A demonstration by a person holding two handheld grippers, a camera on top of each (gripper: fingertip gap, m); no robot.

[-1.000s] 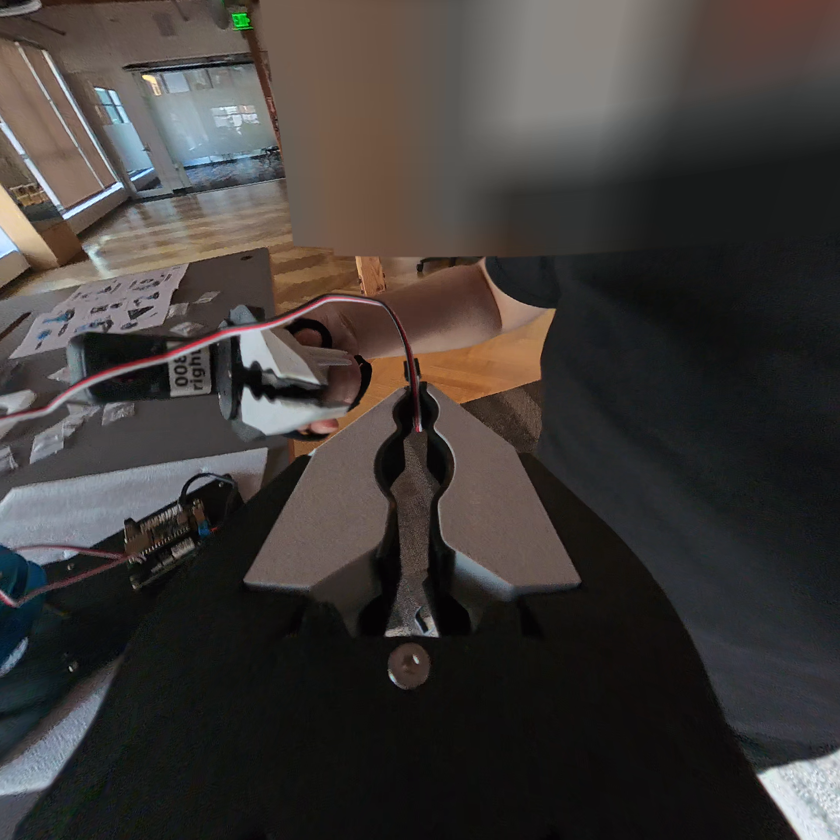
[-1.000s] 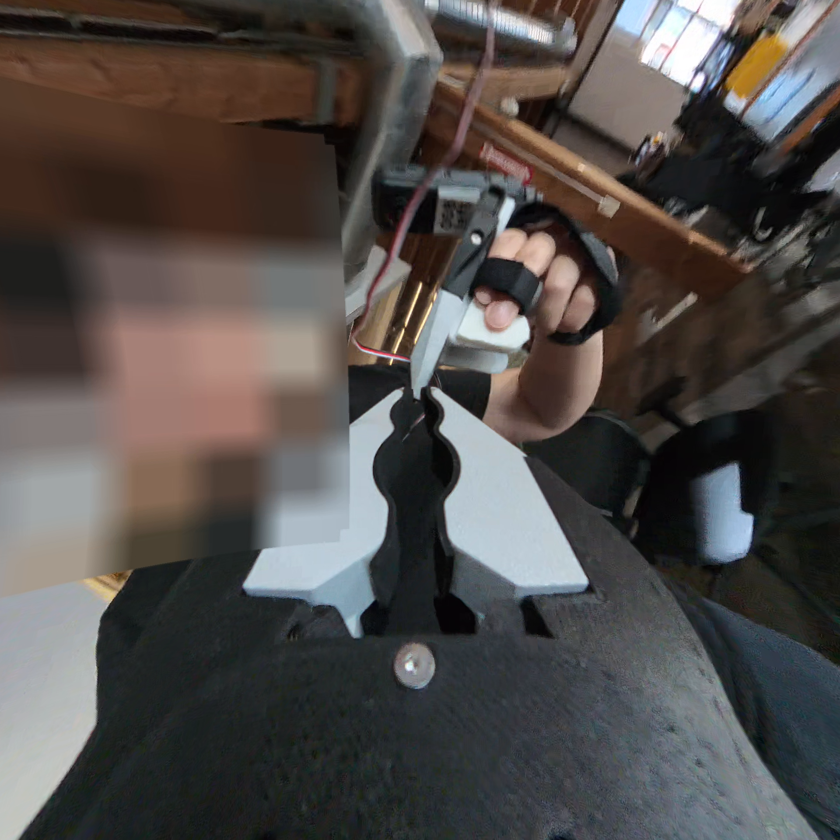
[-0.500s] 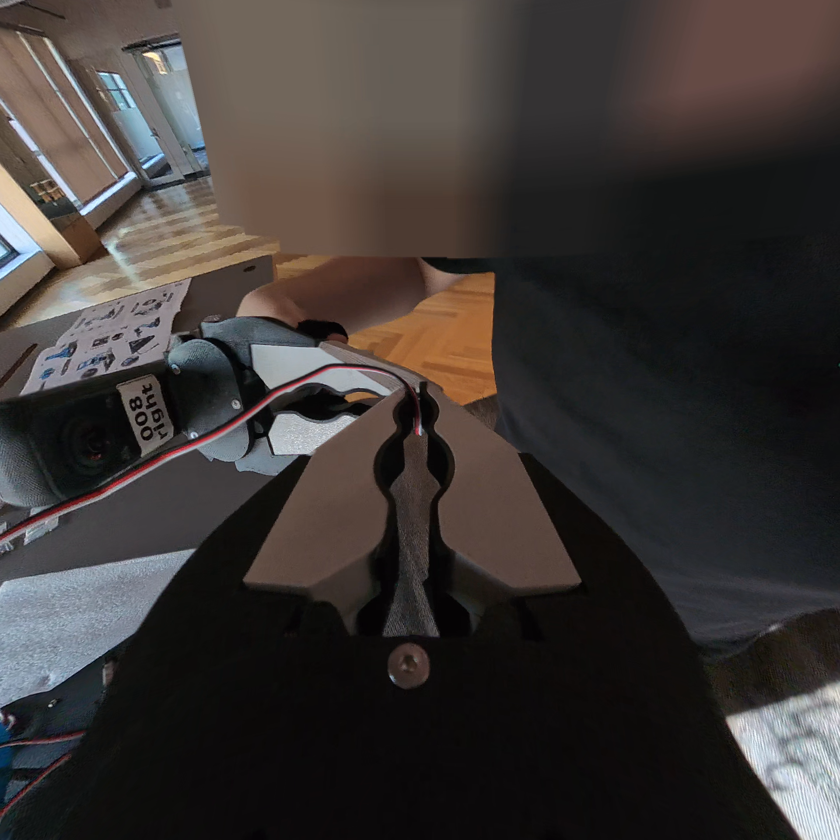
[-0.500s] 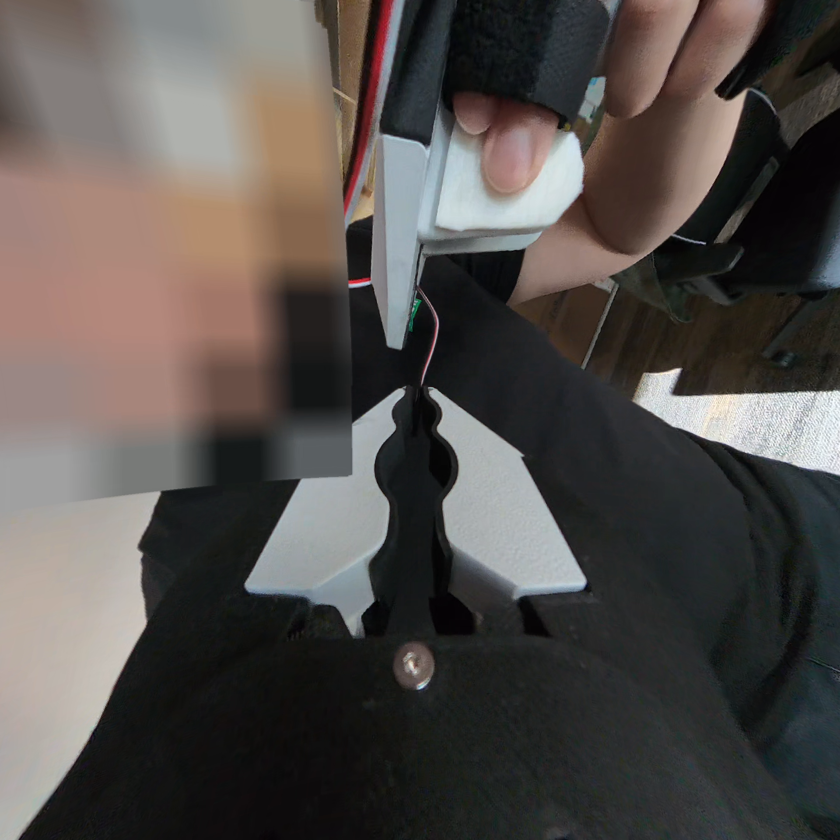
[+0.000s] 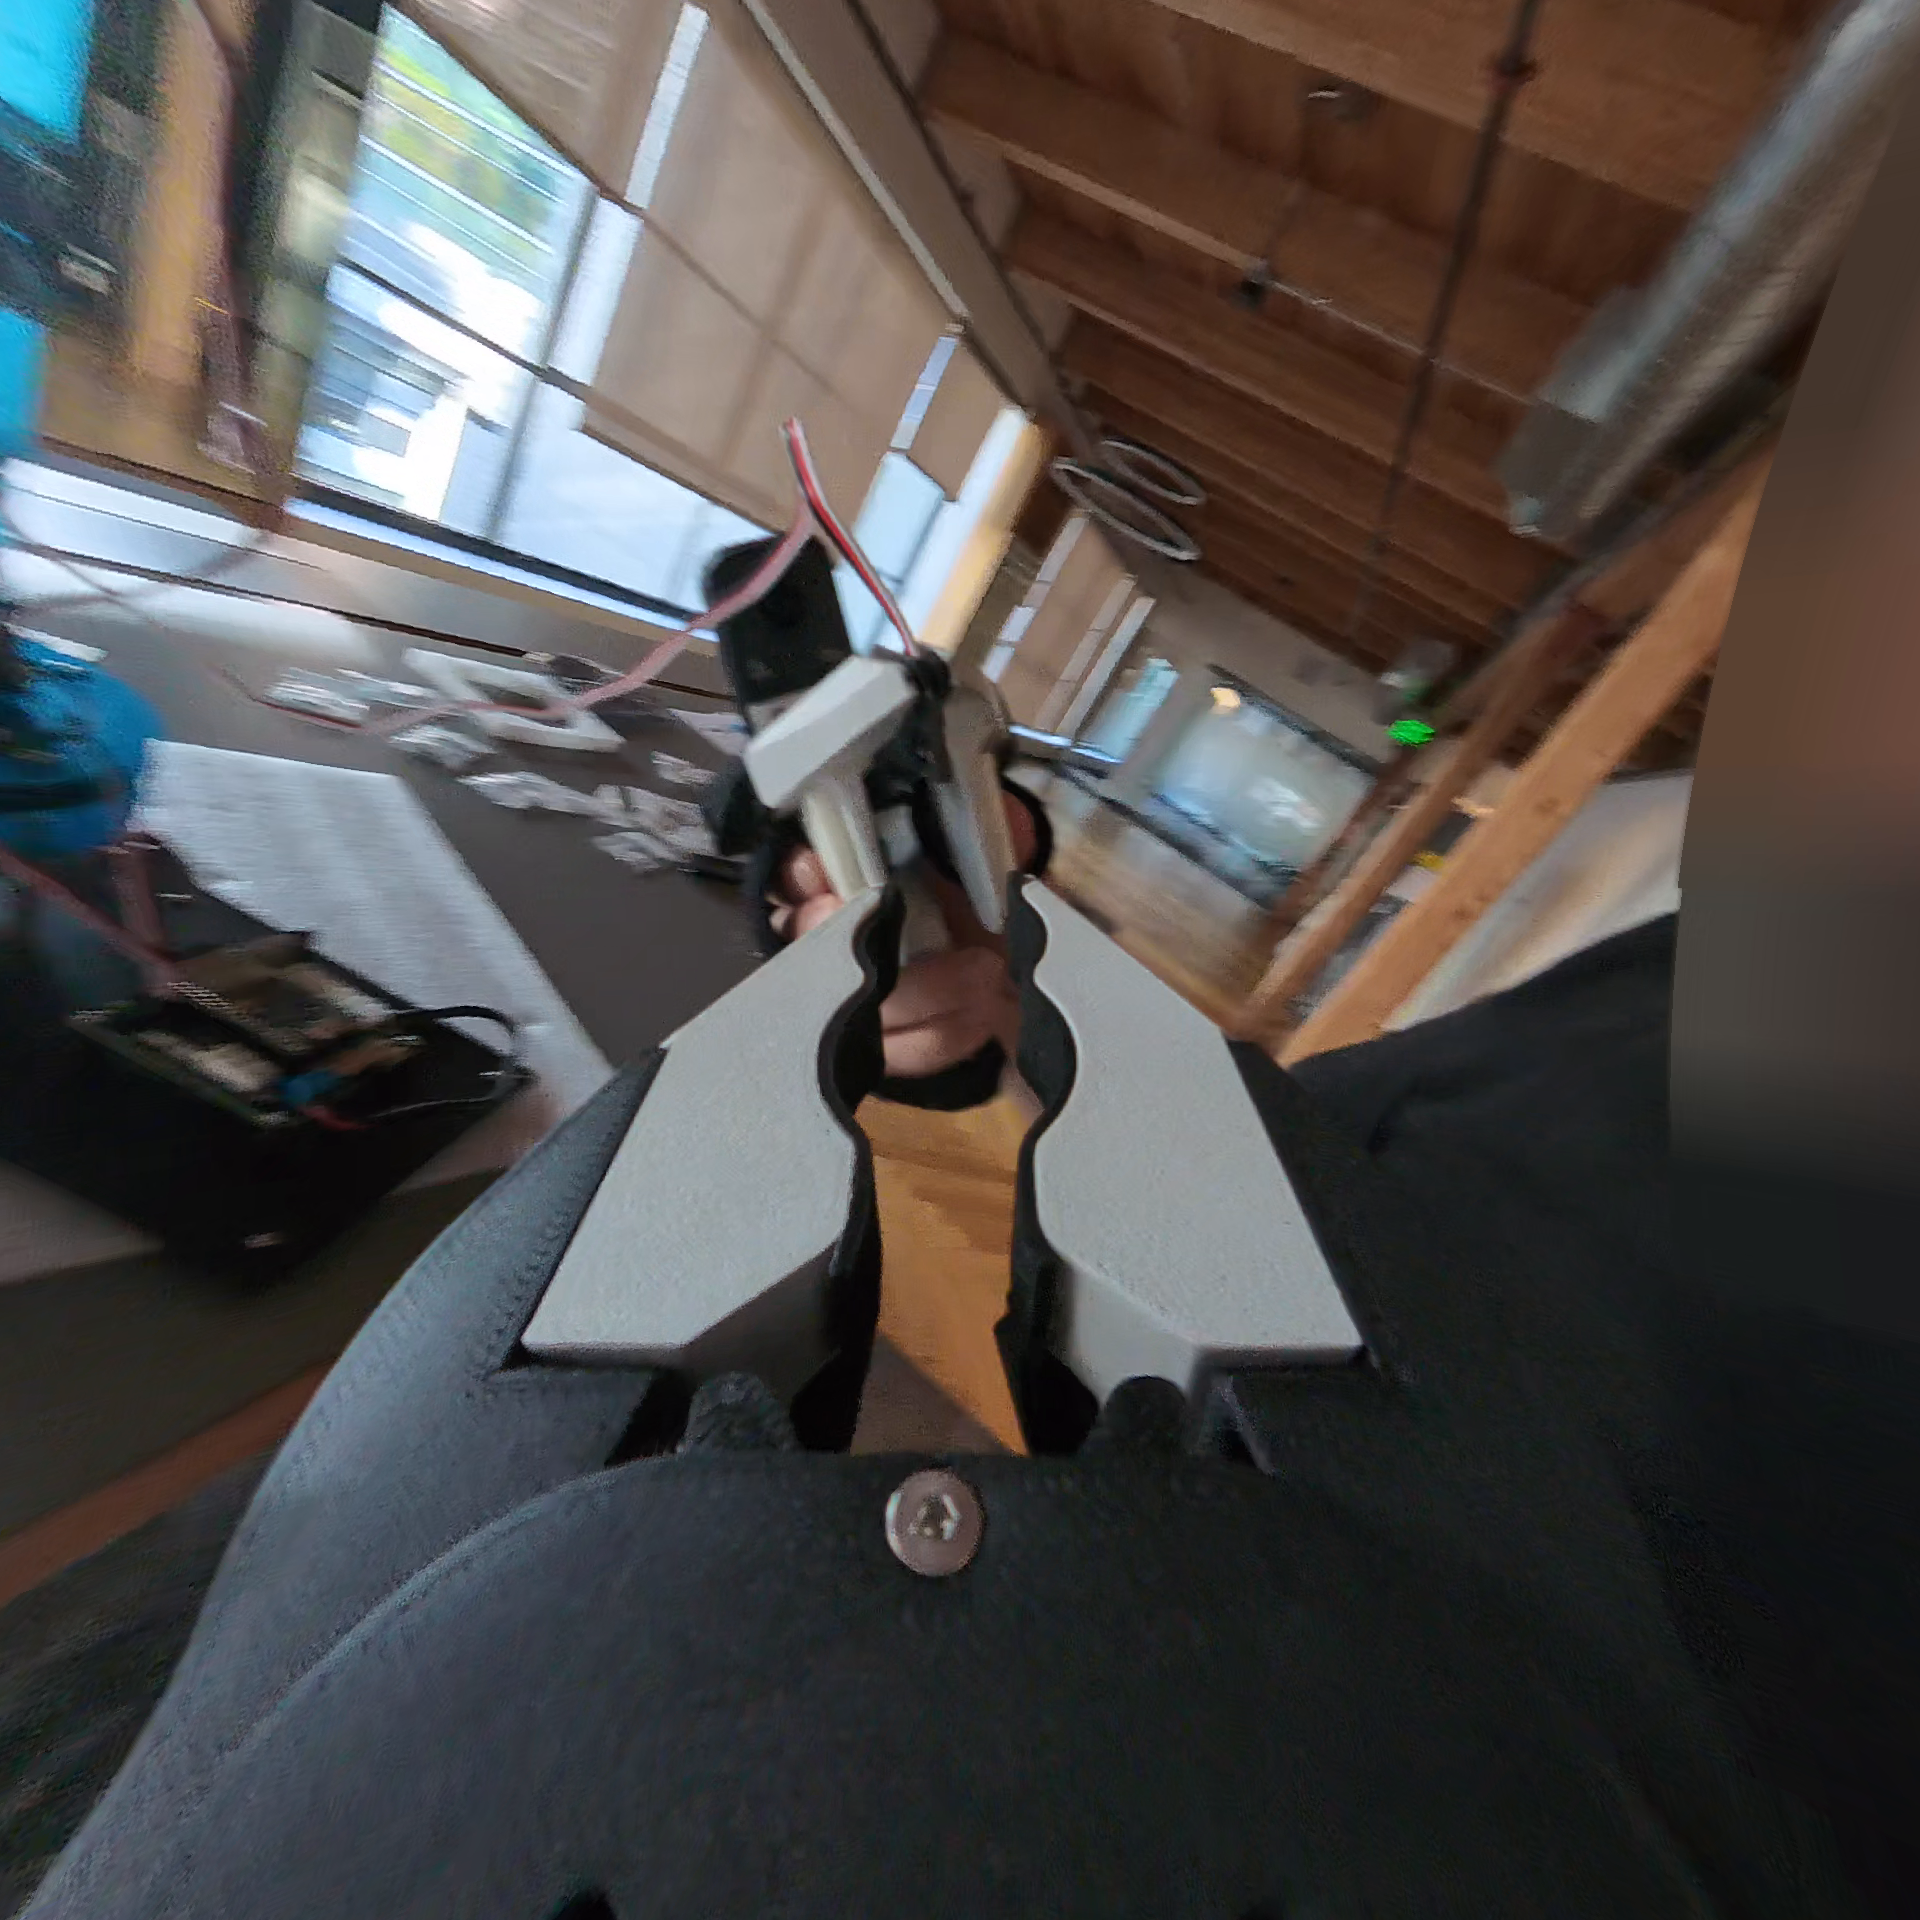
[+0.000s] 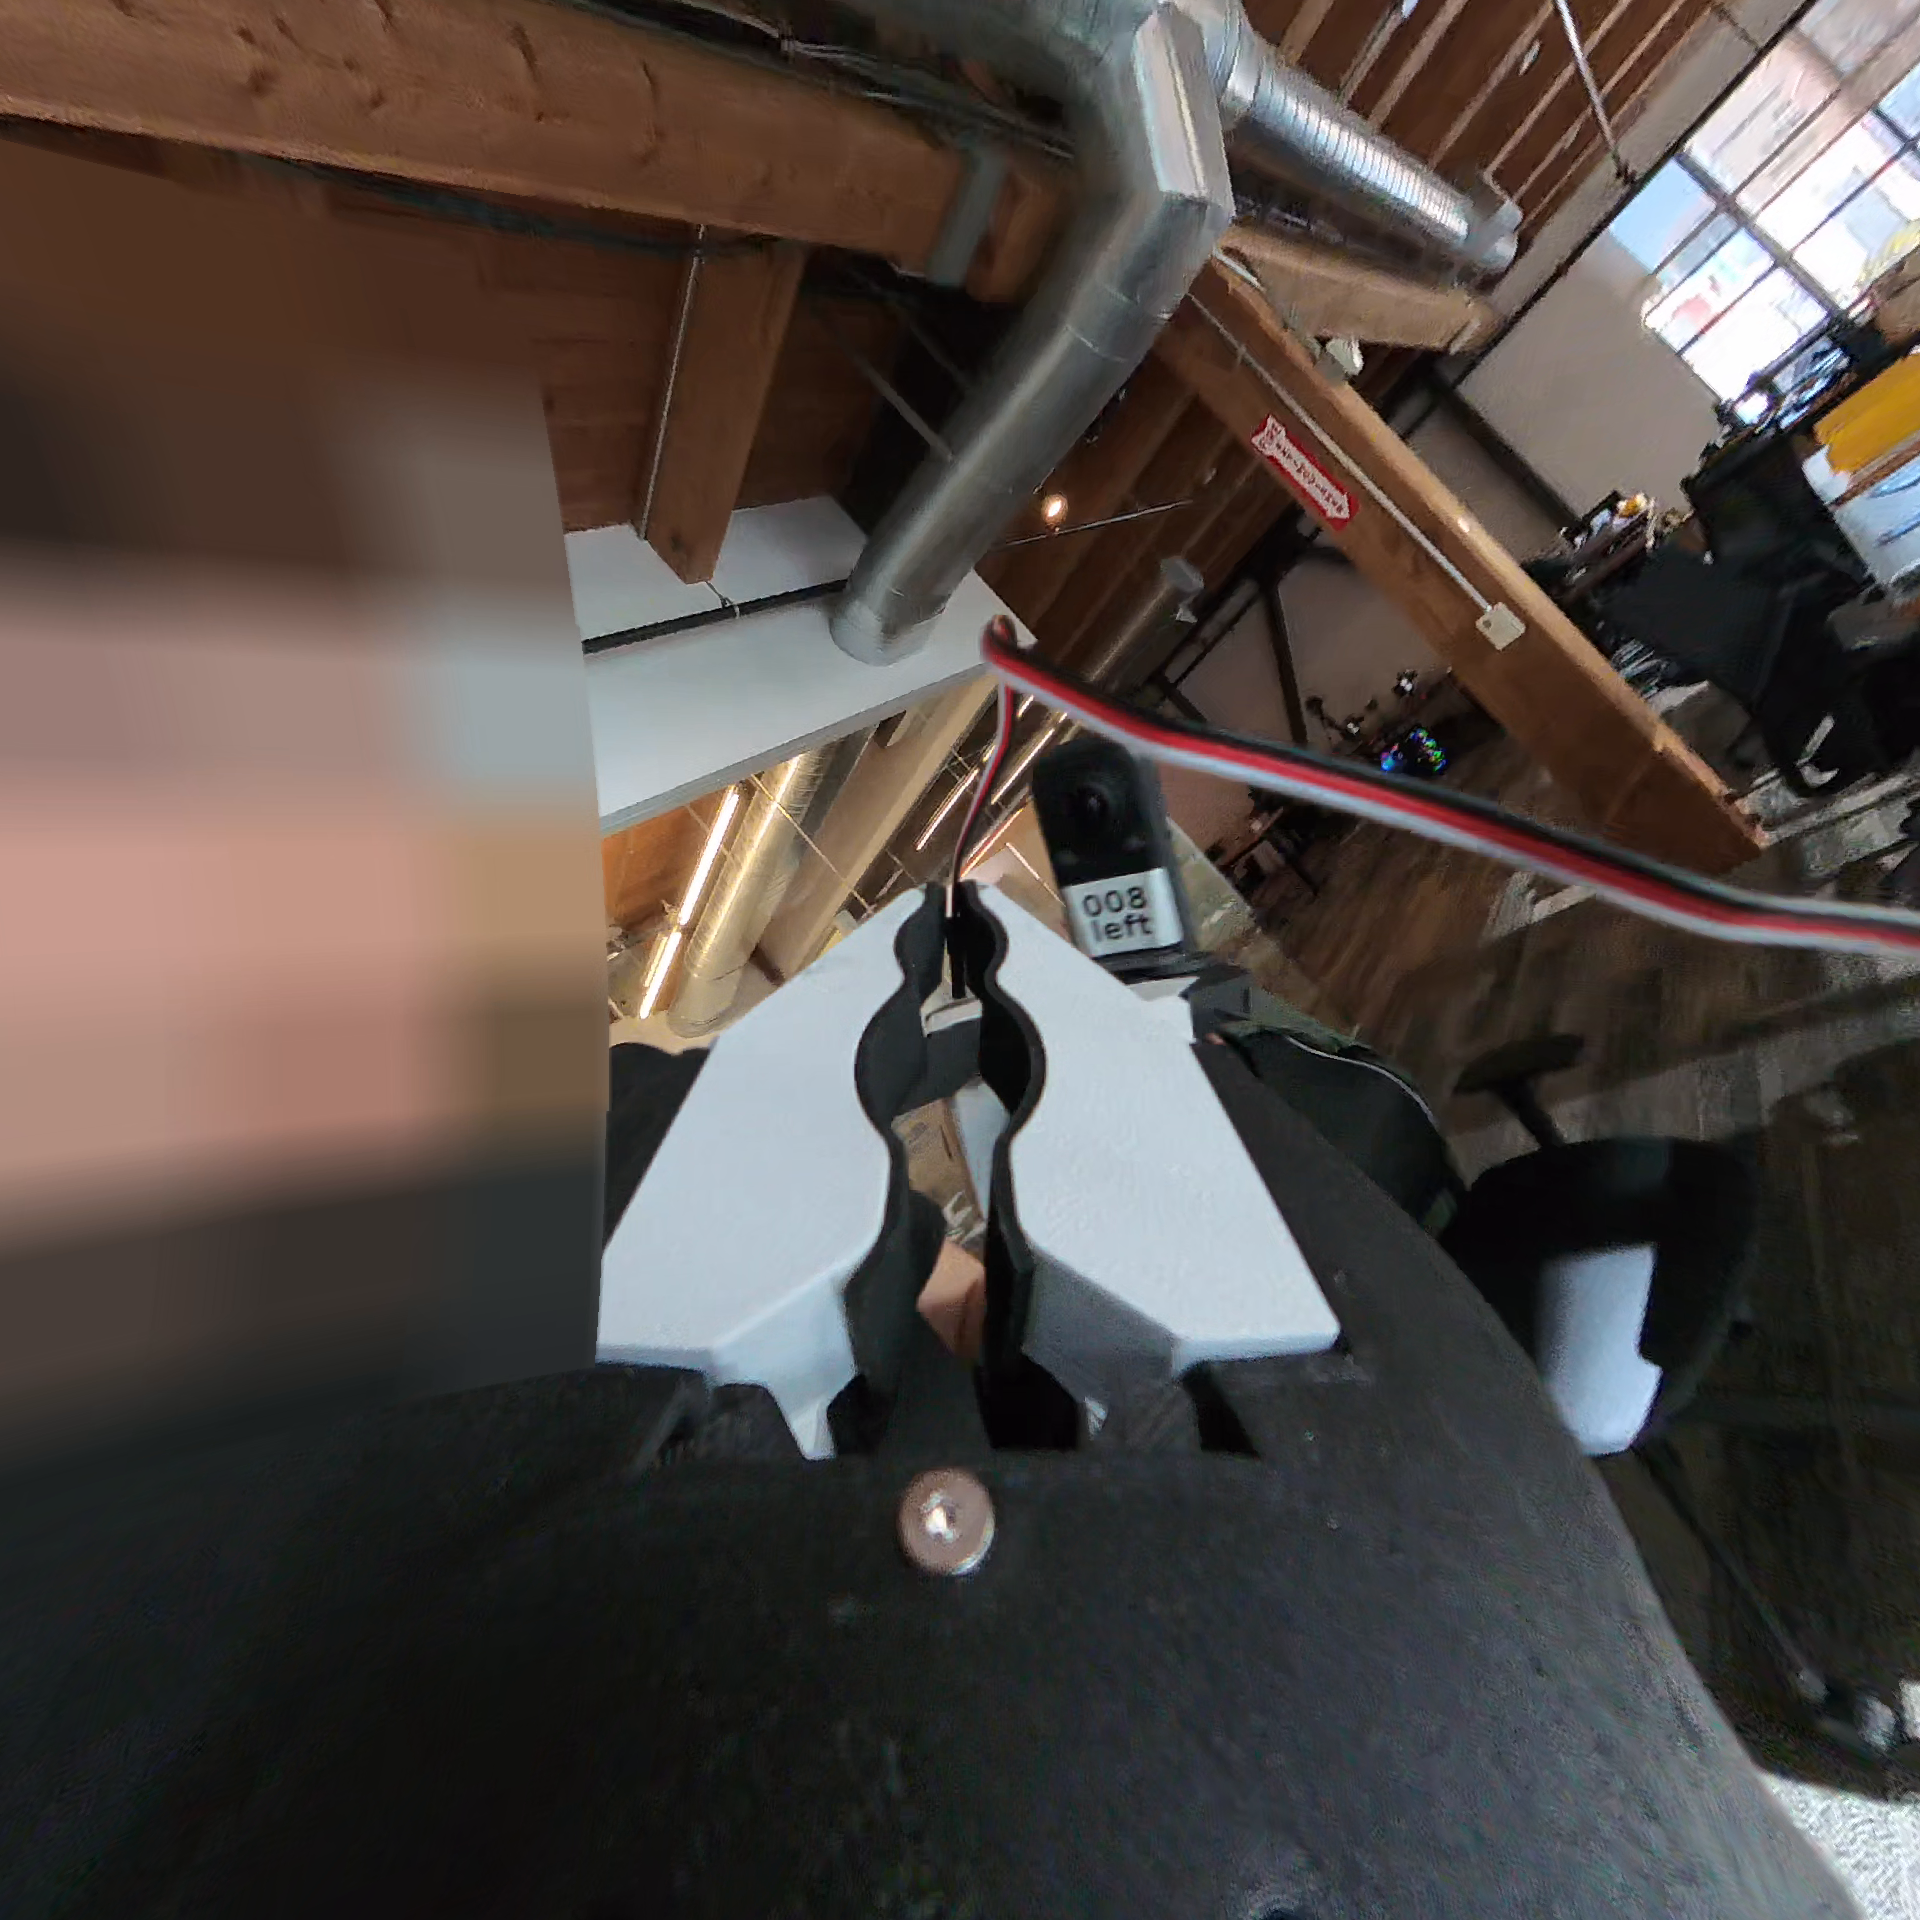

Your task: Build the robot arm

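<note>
A thin red, white and black wire [image 6: 1455, 805] ends in a black connector [image 6: 954, 935]. My right gripper [image 6: 954, 899] is shut on that connector at its fingertips, and the wire loops up and off to the right. My left gripper [image 5: 951, 899] is open and empty. In the left wrist view the right gripper [image 5: 920, 665] is just beyond its tips, held in a hand, with the wire [image 5: 831, 499] rising from its pinched tips. In the right wrist view the left gripper's camera [image 6: 1101, 821] is close behind the right finger.
A dark table bears a white mat [image 5: 343, 873], a black board with electronics [image 5: 239, 1049], paper scraps [image 5: 582, 800] and a blue object [image 5: 62, 748]. The person's dark shirt [image 5: 1558, 1143] is at the right. A metal duct [image 6: 1039, 343] and wooden beams [image 6: 1455, 499] are overhead. The grippers are tip to tip, or close to it. From either gripper's tips it is about 30 cm to the blue object [image 5: 62, 748].
My left gripper has opened and let go of the wire. My right gripper still holds the connector end. Both grippers have swung to point upward, facing each other.
</note>
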